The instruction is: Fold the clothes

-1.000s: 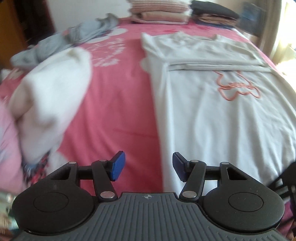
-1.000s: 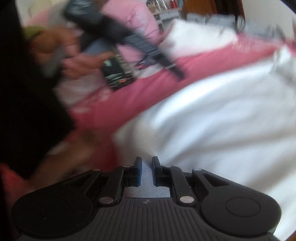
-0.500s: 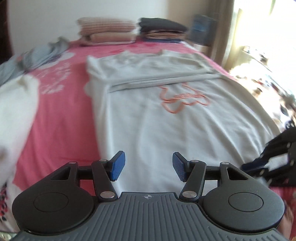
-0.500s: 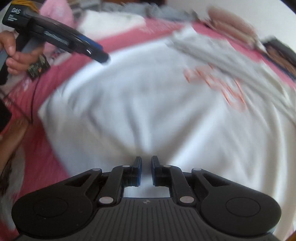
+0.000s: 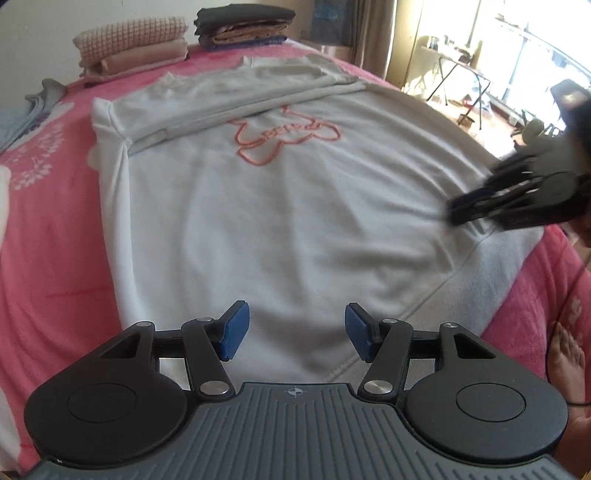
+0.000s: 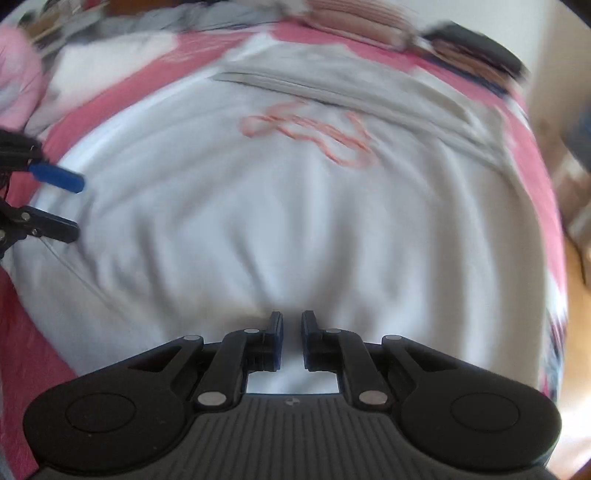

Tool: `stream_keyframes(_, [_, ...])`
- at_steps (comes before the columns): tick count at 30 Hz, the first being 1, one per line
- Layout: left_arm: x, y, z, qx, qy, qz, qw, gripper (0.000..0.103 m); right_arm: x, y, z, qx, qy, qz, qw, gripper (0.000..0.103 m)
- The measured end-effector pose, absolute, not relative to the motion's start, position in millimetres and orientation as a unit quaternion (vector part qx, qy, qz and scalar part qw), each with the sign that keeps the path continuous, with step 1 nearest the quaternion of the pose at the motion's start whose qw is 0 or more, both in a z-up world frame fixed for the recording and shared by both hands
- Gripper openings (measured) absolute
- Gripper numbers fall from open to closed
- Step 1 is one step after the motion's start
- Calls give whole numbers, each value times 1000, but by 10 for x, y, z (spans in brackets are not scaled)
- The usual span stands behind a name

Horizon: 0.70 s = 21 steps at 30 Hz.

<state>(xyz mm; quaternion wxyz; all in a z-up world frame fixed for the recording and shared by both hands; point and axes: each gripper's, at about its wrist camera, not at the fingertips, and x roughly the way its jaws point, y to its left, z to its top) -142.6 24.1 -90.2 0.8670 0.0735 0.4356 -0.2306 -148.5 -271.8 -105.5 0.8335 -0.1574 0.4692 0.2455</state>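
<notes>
Two folded stacks [image 5: 184,35] top the pink bedspread [image 5: 55,236].

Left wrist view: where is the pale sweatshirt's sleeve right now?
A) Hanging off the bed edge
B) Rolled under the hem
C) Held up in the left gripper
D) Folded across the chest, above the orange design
D: the sleeve lies as a flat band across the sweatshirt, just above the orange design, while the left gripper is open with nothing between its pads.
</notes>
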Motion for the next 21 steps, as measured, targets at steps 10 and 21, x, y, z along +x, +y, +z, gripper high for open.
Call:
stream_keyframes(10, [-1375, 218, -960, 70, 455, -227, 858, 59, -1486, -3020, -807, -162, 455, 165, 860, 11])
stream_keyframes(21, [-1303, 213, -969, 67, 465, -212, 857, 60, -1541, -3507, -813, -114, 471, 81, 871, 11])
